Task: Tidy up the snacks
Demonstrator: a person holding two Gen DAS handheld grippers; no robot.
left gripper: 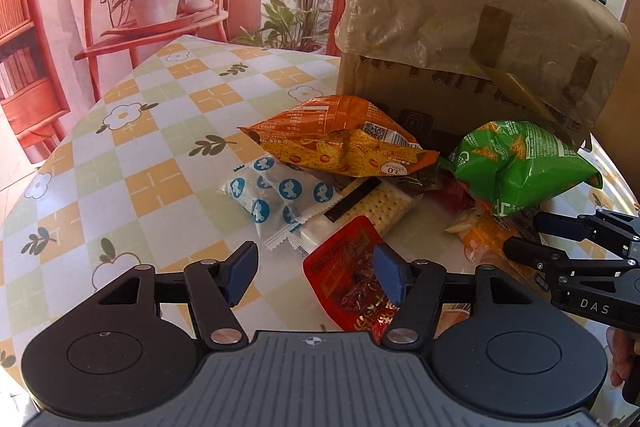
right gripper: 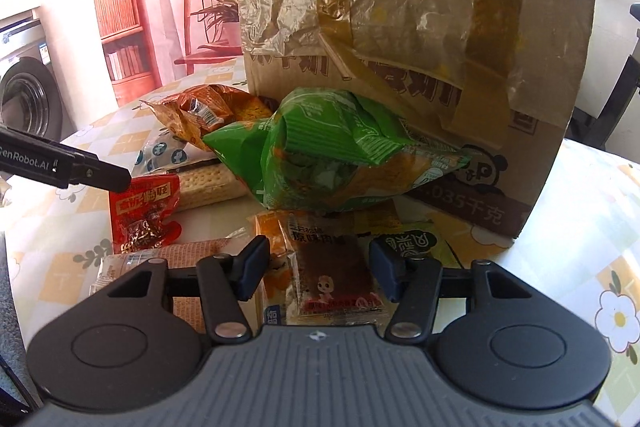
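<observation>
My left gripper (left gripper: pixel 316 275) stands partly open over the red packet's (left gripper: pixel 352 279) upper edge, pads not pressing it. My right gripper (right gripper: pixel 316 269) stands partly open, straddling a brown snack packet (right gripper: pixel 340 275) at lower centre, untouched. Beyond, the green bag (right gripper: pixel 320 155) leans on the cardboard box (right gripper: pixel 420 27) mid-frame.

R gripper (right gripper: pixel 316 273) jaws apart w/ a brown meat-snack packet (right gripper: pixel 338 277) between them, pads not pressing it. Green chip bag (right gripper: pixel 320 155) sits just behind, against the cardboard box (right gripper: pixel 420 39). Red packet (right gripper: pixel 144 211) at left, near L gripper's finger (right gripper: pixel 96 173).
</observation>
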